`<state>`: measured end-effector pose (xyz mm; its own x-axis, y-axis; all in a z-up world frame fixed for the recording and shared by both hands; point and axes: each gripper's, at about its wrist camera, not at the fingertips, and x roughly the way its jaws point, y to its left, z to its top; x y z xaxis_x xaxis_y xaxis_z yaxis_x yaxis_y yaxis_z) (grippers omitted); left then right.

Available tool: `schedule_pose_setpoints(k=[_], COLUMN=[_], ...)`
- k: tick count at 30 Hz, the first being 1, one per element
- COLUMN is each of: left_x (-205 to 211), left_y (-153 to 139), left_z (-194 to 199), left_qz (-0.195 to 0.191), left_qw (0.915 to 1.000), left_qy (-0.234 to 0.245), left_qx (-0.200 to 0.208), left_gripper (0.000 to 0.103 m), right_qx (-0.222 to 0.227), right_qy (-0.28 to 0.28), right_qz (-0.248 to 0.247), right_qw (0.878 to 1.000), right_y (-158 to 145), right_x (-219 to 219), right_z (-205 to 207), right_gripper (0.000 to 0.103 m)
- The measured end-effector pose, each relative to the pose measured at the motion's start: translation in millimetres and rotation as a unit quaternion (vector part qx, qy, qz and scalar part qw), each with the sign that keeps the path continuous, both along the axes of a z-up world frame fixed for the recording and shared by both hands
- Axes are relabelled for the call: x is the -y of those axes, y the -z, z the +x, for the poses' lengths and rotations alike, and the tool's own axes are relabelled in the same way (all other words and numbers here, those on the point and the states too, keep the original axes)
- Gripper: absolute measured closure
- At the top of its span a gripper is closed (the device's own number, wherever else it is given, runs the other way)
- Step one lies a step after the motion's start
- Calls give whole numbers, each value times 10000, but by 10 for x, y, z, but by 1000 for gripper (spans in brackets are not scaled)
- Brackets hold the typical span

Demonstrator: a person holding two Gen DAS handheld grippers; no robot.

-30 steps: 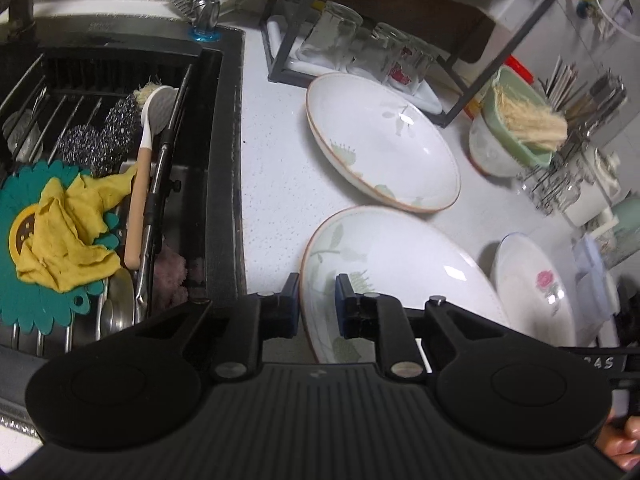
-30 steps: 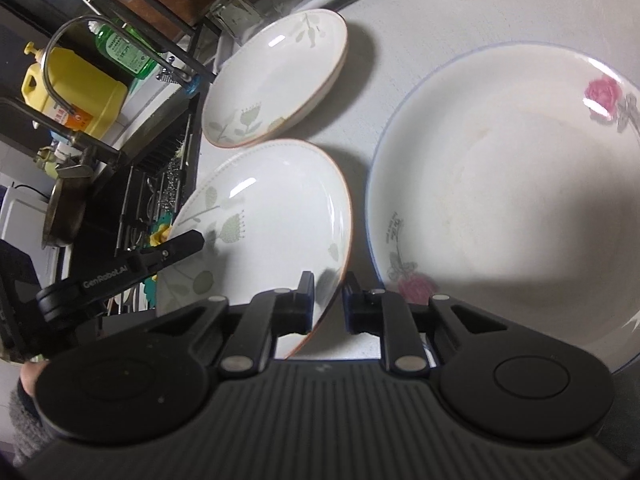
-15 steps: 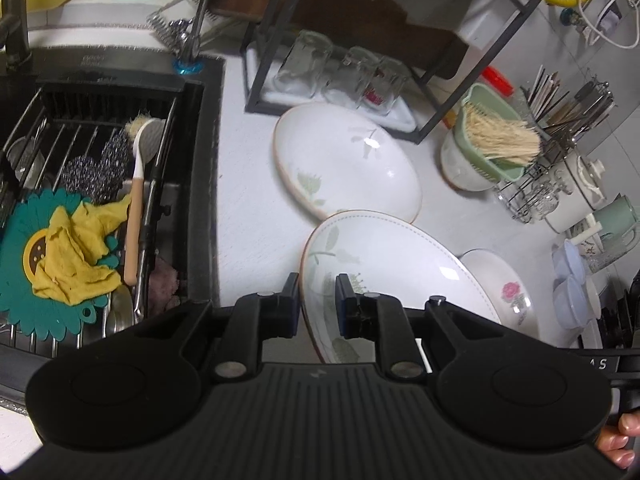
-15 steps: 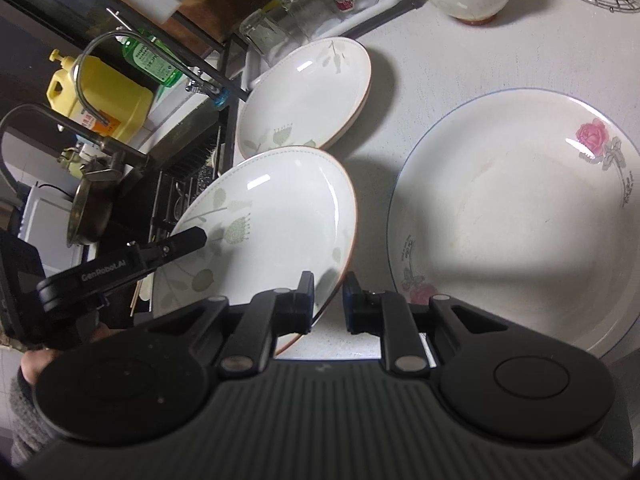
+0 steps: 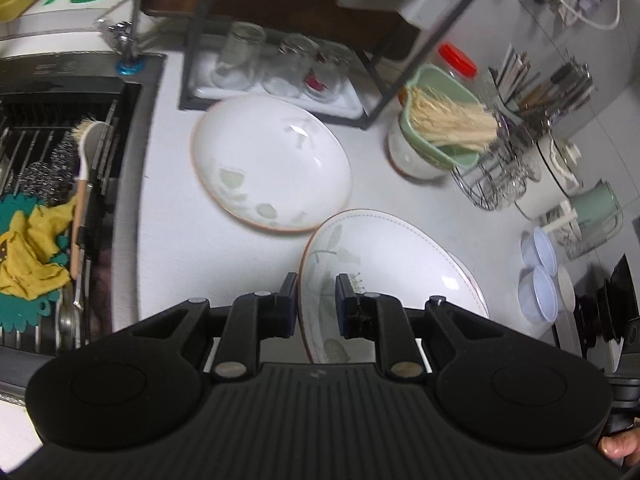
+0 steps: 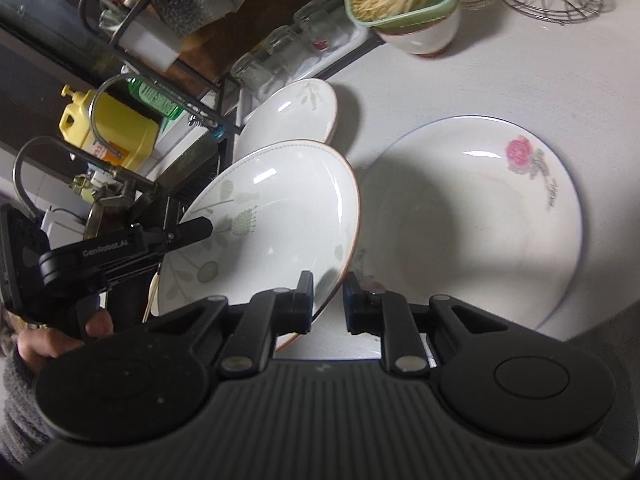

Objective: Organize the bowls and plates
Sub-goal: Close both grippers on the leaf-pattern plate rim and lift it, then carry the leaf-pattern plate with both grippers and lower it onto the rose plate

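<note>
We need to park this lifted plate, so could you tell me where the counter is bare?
Bare counter lies between the sink and the leaf plate. The right side is crowded: noodle bowl, wire rack, small cups.

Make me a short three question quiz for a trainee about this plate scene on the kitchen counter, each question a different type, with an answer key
1. True or false: the leaf-pattern plate is gripped at opposite rims by the left gripper and the right gripper.
2. Multiple choice: what is printed on the blue-rimmed plate lying on the counter? A) a pink rose B) a fish C) stripes
3. Fill in: a second leaf-pattern plate lies flat in front of the rack holding upturned ____.

Key
1. True; each gripper is shut on the rim.
2. A
3. glasses
</note>
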<state>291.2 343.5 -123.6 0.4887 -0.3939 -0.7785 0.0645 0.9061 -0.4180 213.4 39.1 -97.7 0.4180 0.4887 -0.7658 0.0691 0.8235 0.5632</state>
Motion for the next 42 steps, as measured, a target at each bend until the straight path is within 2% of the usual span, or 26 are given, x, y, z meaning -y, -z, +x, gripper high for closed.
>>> schedule_pose_setpoints(k=[12, 21, 27, 37, 42], left_x=[747, 1093, 1231, 1384, 1411], left_y=[114, 183, 253, 326, 394], left_z=[1, 90, 160, 206, 218], left_qz=[372, 450, 555, 524, 691], left_qw=[9971, 9955, 9942, 9923, 9902], left_qy=[448, 430, 371, 258, 191], left_qx=[-484, -712, -849, -1094, -1202], left_gripper=[83, 83, 83, 83, 83], right_qx=[123, 470, 584, 834, 923], right_qy=[670, 572, 555, 491, 407], right_qz=[205, -11, 24, -15, -114], right_qw=[9975, 9973, 9967, 9953, 9948], right_y=[128, 215, 293, 419, 494], right_x=[666, 950, 1092, 1258, 1235], right_z=[-189, -200, -186, -162, -140], right_gripper=[85, 85, 85, 85, 85])
